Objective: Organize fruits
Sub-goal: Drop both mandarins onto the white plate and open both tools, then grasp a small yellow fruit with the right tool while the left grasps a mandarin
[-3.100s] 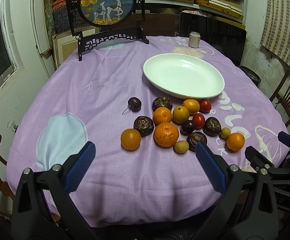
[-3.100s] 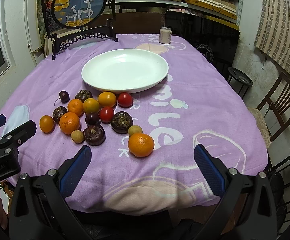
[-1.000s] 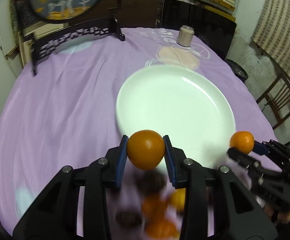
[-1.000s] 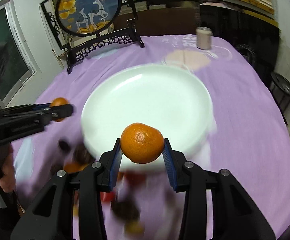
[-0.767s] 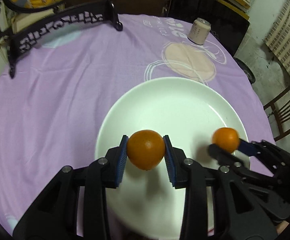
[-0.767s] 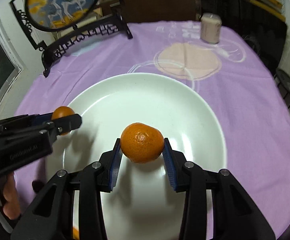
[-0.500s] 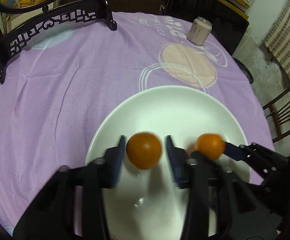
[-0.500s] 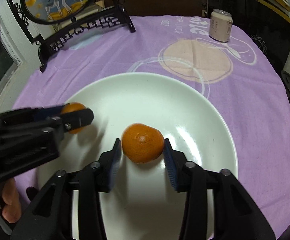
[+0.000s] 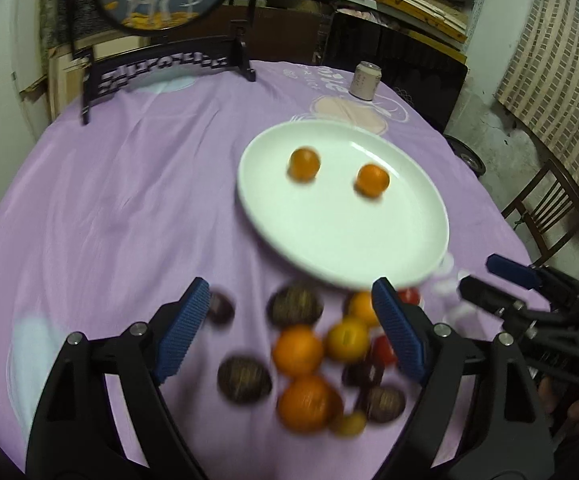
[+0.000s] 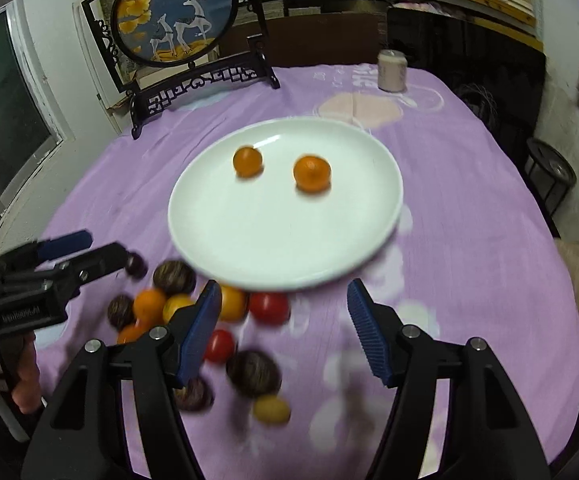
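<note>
A white plate (image 9: 329, 248) (image 10: 257, 248) on the purple tablecloth holds two oranges, one to the left (image 9: 304, 163) (image 10: 248, 161) and one to the right (image 9: 372, 179) (image 10: 312, 173). Near the plate's front edge lies a blurred cluster of fruit: oranges (image 9: 298, 350), red tomatoes (image 10: 268, 307) and dark brown fruits (image 9: 244, 379) (image 10: 252, 372). My left gripper (image 9: 291, 334) is open and empty above the cluster. My right gripper (image 10: 283, 330) is open and empty, just in front of the plate. Each gripper shows at the edge of the other's view.
A black carved stand with a round deer picture (image 10: 175, 12) stands at the table's back left. A small can (image 9: 364, 81) (image 10: 390, 65) stands at the back. A wooden chair (image 9: 549, 204) is at the right, shelves behind.
Both grippers opened and let go of their oranges, which now lie on the plate. Both grippers pulled back toward the fruit cluster.
</note>
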`<state>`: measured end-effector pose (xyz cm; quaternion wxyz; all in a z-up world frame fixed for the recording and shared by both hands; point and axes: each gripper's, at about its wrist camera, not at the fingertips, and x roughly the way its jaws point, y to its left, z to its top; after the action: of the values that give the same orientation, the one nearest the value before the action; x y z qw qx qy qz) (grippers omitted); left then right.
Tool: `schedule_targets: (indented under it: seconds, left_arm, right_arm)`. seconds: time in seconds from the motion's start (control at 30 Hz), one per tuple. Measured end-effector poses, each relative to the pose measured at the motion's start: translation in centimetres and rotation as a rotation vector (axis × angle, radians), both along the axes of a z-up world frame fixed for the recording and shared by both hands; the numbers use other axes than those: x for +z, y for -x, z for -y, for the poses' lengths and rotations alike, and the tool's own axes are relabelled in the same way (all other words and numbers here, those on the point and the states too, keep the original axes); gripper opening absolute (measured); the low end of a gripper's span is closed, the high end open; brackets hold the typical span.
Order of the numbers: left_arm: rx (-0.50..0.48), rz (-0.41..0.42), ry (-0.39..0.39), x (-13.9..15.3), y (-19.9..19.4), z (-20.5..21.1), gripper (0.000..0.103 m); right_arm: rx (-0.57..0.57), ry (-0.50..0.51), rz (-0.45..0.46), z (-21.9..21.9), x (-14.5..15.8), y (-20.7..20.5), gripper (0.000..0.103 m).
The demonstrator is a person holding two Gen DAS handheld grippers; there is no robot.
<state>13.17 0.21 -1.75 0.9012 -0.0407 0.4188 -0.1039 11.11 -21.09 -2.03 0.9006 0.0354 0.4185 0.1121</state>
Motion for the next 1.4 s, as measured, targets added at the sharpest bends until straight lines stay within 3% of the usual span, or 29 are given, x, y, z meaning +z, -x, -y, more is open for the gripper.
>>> schedule_targets:
  seconds: [0.13, 0.3, 0.43, 0.6, 0.73, 0.77, 1.23, 1.33, 1.4]
  left_arm:
    - [0.033, 0.035, -0.039, -0.1, 3.4, -1.2, 0.086]
    - [0.051, 0.048, -0.029, 0.3, 5.1, -2.8, 0.088]
    - [0.020, 0.031, -0.051, -0.9, 6.7, -2.9, 0.089]
    - [0.000, -0.034, -0.049, -3.1, 7.2, -2.5, 0.089]
    - [-0.012, -0.054, -0.045, -3.5, 7.1, -1.9, 0.089]
    - [-0.018, -0.056, -0.043, -3.6, 7.1, -1.8, 0.089]
    - [-0.016, -0.160, -0.040, -5.9, 5.2, 0.9, 0.087]
    - [-0.019, -0.175, 0.005, -6.3, 4.1, 1.6, 0.079]
    - [-0.032, -0.181, 0.030, -6.4, 3.5, 2.2, 0.064]
  right_arm:
    - [-0.011, 0.021, 0.016, -0.3, 0.9, 1.8, 0.066]
    - [-0.006, 0.052, 0.031, -1.2, 1.1, 3.2, 0.066]
    - [0.011, 0.123, -0.025, -1.8, -1.2, 4.7, 0.066]
    - [0.018, 0.113, -0.065, -2.0, -4.6, 5.5, 0.065]
    - [0.030, 0.085, -0.098, -1.8, -6.2, 4.6, 0.032]
    - [0.042, 0.067, -0.115, -1.8, -6.8, 4.2, 0.028]
    - [0.007, 0.017, -0.085, 0.9, -6.6, 5.4, 0.026]
    - [0.013, 0.007, -0.085, 1.1, -6.6, 5.5, 0.026]
    - [0.012, -0.003, -0.088, 1.2, -6.7, 5.6, 0.026]
